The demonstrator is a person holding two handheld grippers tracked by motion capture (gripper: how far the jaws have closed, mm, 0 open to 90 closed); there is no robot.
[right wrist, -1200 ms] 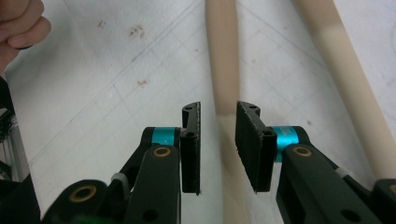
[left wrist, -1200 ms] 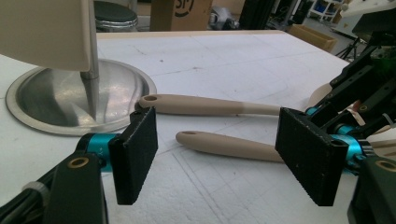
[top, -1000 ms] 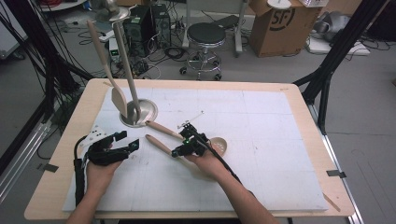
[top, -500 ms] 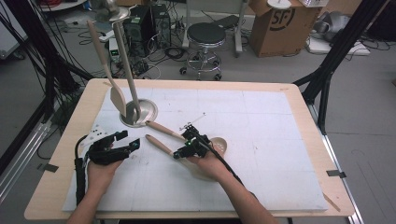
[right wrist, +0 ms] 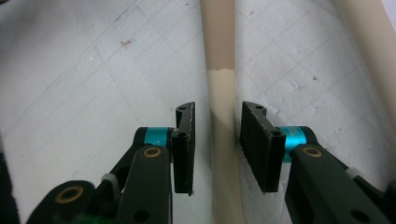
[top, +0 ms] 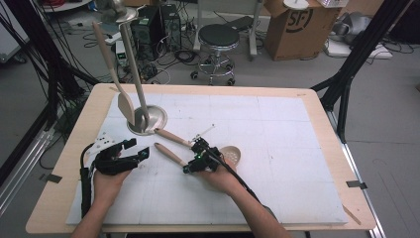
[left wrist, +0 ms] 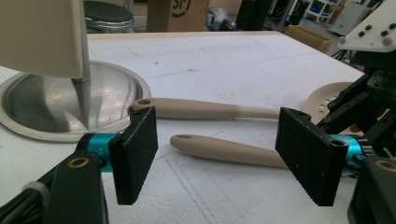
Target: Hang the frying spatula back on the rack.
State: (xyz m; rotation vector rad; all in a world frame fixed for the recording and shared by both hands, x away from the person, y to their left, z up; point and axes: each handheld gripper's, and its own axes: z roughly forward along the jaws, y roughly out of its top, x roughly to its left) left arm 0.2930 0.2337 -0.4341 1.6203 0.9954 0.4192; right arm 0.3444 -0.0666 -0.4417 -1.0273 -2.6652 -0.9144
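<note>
At left centre of the high view the left gripper [top: 141,152] rests on the mat [top: 297,148] with jaws wide and empty. Right of it lies the near spoon [top: 171,154] (a second spoon [top: 173,137] beside it). At centre the right gripper [right wrist: 217,140] straddles the near spoon's handle, its jaws just opening, pads barely clear.
</note>
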